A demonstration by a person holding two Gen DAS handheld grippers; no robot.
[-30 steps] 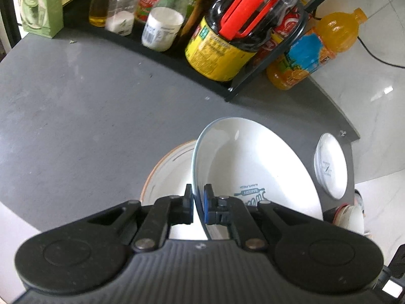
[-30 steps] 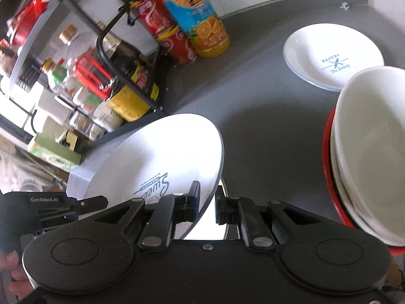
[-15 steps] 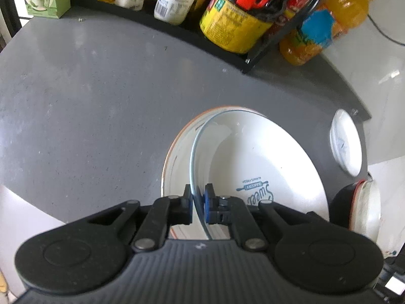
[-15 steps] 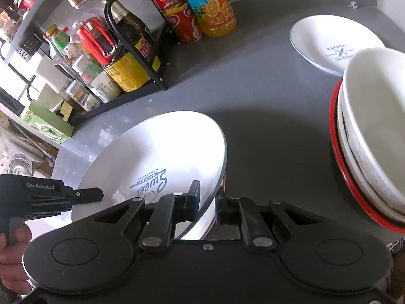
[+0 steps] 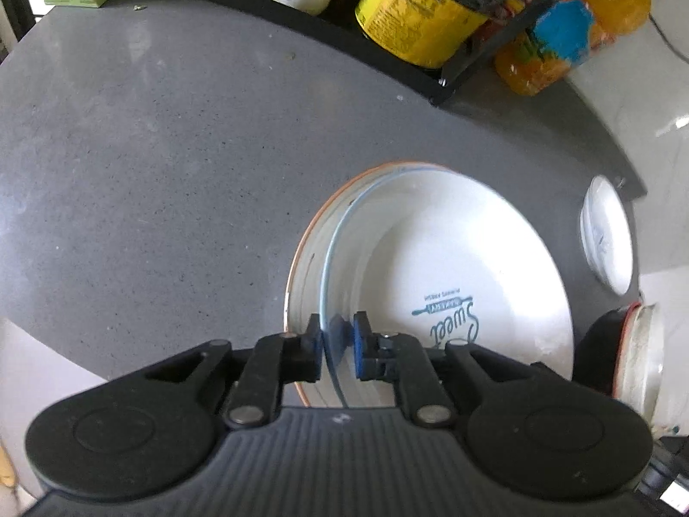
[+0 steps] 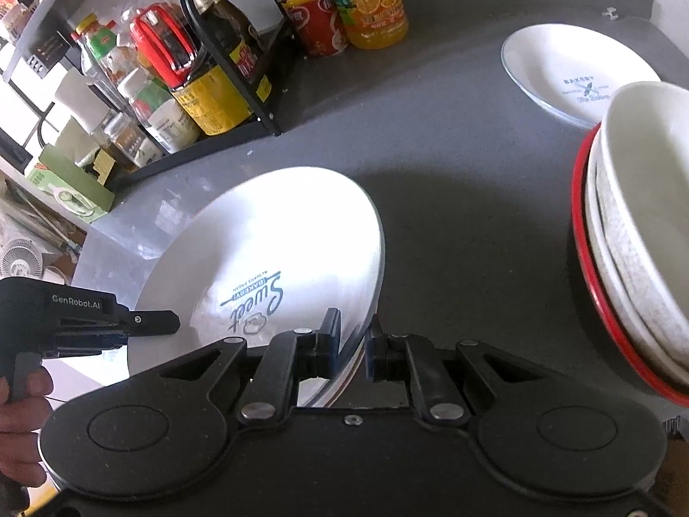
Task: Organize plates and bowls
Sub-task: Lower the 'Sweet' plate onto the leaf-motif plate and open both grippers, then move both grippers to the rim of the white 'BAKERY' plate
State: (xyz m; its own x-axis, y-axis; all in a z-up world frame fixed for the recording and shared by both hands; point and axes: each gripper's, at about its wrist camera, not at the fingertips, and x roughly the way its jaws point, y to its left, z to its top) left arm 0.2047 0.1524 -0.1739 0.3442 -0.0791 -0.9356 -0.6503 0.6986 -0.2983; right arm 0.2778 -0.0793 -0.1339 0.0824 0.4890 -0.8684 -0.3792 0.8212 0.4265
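Two tools [image 5: 338,347] [image 6: 351,344] flank one Sweet plate [image 5: 452,258]; another plate [image 5: 301,254] beneath.

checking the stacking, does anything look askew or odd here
The Sweet plate sits tilted on the orange-rimmed plate rather than nested flat. Nothing looks spilled or broken.

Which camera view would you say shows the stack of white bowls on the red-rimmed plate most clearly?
The right wrist view: the stack of white bowls fills its right side, nested rims and red-rimmed plate plainly visible. The left wrist view catches the stack only edge-on at its right margin, squeezed by the fisheye.
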